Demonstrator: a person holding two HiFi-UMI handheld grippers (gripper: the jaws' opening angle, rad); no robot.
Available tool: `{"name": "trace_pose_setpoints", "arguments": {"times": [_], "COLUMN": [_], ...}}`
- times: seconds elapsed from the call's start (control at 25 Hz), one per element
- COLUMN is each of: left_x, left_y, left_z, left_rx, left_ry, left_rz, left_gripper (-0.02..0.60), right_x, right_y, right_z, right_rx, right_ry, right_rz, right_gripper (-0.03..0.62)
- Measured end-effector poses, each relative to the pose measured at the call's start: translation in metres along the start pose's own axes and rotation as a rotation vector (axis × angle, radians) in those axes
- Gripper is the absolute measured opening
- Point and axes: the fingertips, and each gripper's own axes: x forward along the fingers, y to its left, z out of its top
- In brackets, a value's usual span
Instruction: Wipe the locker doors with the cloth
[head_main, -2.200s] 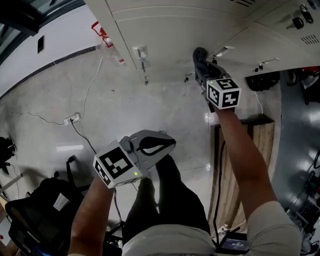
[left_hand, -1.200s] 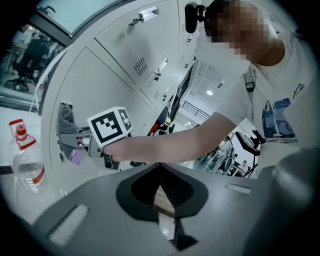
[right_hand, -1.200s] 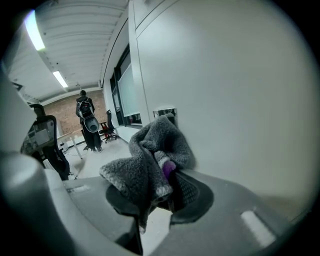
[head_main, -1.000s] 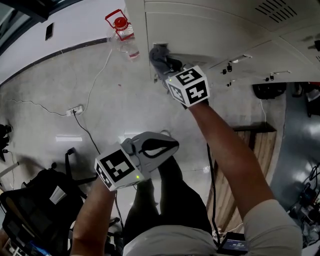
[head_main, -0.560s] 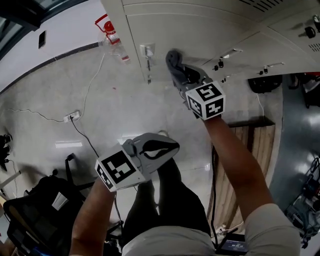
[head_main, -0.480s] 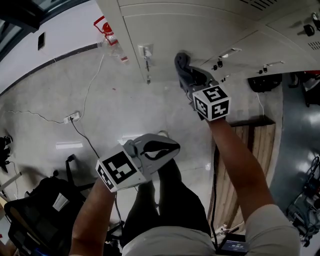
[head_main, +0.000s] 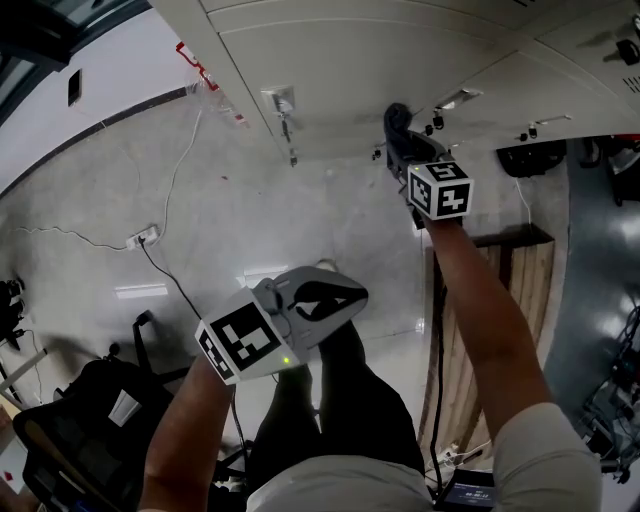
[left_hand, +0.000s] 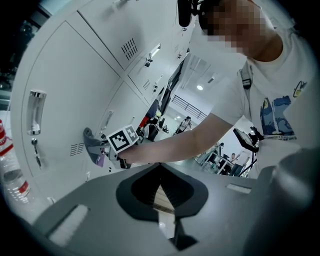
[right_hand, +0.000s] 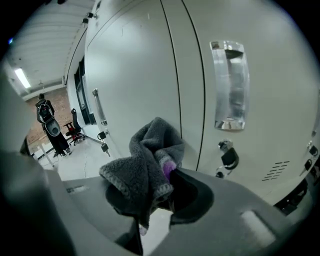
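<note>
Right gripper (right_hand: 152, 202): you are pinching the gray cloth (right_hand: 145, 160) up by the locker door (right_hand: 132, 70); cloth is hiding the jaw tips; touching door unclear | Left gripper (left_hand: 161, 197): you are keeping it closed, empty.

Pale, glossy floor (head_main: 330, 230). Bears a white power strip (head_main: 145, 236) with trailing cable at left, a clear bottle (head_main: 212, 88) by the foot of the lockers (head_main: 340, 60), slatted wood boards (head_main: 530, 290) at right, a dark bag (head_main: 80, 400) lower left.
</note>
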Motion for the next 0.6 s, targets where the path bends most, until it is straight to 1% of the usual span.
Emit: {"name": "trace_pose_setpoints", "arguments": {"times": [0.24,0.6], "left_x": [0.001,-0.008], "left_y": [0.006,0.009], "left_z": [0.001,-0.006], "left_rx": [-0.001,-0.016], "left_ry": [-0.01,-0.027], "left_rz": [0.004,0.028], "left_gripper": [0.005,0.003], "right_x": [0.027,0.068], "right_y": [0.026,0.099], "right_z": [0.008,0.009], "right_rx": [-0.031,-0.112], "right_ry": [0.013,0.036], "right_rz": [0.054,0.18], "right_gripper": [0.104,0.104]}}
